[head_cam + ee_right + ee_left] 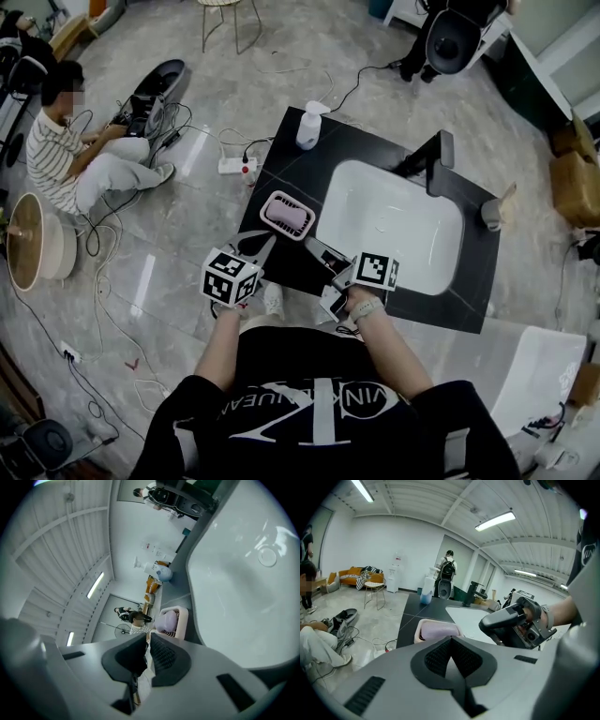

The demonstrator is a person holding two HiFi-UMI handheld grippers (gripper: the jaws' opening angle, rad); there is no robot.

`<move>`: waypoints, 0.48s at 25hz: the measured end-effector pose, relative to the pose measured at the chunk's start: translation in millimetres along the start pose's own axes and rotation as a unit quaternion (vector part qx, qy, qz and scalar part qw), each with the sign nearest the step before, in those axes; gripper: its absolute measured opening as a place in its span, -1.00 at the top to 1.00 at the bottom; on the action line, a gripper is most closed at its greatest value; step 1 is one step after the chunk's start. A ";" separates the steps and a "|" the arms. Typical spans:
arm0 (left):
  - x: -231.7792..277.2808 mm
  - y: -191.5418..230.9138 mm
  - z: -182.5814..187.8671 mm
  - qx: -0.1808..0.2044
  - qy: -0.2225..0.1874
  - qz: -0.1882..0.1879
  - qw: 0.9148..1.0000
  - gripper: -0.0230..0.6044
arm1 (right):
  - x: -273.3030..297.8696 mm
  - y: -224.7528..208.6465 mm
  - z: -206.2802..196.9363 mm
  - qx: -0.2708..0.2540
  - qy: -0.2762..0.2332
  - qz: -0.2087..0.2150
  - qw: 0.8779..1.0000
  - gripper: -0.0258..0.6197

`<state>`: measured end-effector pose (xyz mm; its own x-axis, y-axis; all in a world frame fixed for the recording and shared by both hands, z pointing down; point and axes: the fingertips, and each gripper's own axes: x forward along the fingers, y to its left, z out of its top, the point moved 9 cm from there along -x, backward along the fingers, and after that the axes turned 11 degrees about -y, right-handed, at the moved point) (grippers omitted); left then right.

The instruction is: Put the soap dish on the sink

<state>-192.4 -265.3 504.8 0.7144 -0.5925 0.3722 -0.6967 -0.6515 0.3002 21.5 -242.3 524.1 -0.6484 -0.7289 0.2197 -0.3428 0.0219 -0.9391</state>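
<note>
The pale pink soap dish point(286, 214) with a lilac bar of soap in it sits on the black counter point(291, 155), just left of the white sink basin point(394, 225). It also shows in the left gripper view as the soap dish point(438, 631) and in the right gripper view as the soap dish point(171, 621). My left gripper point(266, 243) hangs near the counter's front edge, a little short of the dish, shut and empty point(450, 640). My right gripper point(315, 247) is beside it, rolled onto its side, shut with nothing between its jaws point(146, 637).
A white soap dispenser point(309, 127) stands at the counter's far corner and a black faucet point(433, 159) behind the basin. A person point(75, 155) sits on the floor at left among cables and a power strip point(236, 166). Boxes point(572, 173) lie at right.
</note>
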 end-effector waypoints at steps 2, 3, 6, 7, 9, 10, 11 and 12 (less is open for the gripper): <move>-6.4 -0.9 1.4 -0.003 -0.015 0.013 1.000 0.88 | -4.8 2.3 5.4 -0.030 0.003 0.001 1.000 0.79; -9.4 -1.6 2.2 -0.004 -0.022 0.019 1.000 0.88 | -7.2 3.5 7.9 -0.043 0.004 0.002 0.999 0.79; -17.5 -5.0 6.3 -0.006 -0.045 0.034 0.998 0.88 | -15.0 8.5 15.3 -0.083 0.002 0.006 0.997 0.80; -20.1 -6.1 8.2 -0.006 -0.053 0.039 0.998 0.88 | -17.2 10.6 17.9 -0.099 -0.001 0.008 0.995 0.80; -25.1 -8.0 11.4 -0.003 -0.067 0.050 0.997 0.88 | -21.5 14.4 22.1 -0.134 -0.005 0.011 0.991 0.80; -27.6 -8.9 12.4 -0.001 -0.072 0.055 0.996 0.88 | -23.9 15.9 23.8 -0.152 -0.007 0.010 0.988 0.81; -30.0 -9.7 13.0 0.001 -0.076 0.060 0.995 0.88 | -26.5 17.0 25.4 -0.171 -0.006 0.009 0.985 0.81; -32.5 -10.5 13.5 0.002 -0.079 0.065 0.995 0.88 | -29.3 17.6 27.0 -0.191 -0.004 0.005 0.982 0.81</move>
<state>-207.4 -245.6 477.7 0.6193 -0.7394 0.2640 -0.7842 -0.5658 0.2548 52.8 -239.0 494.0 -0.6482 -0.7329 0.2065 -0.5670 0.2836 -0.7733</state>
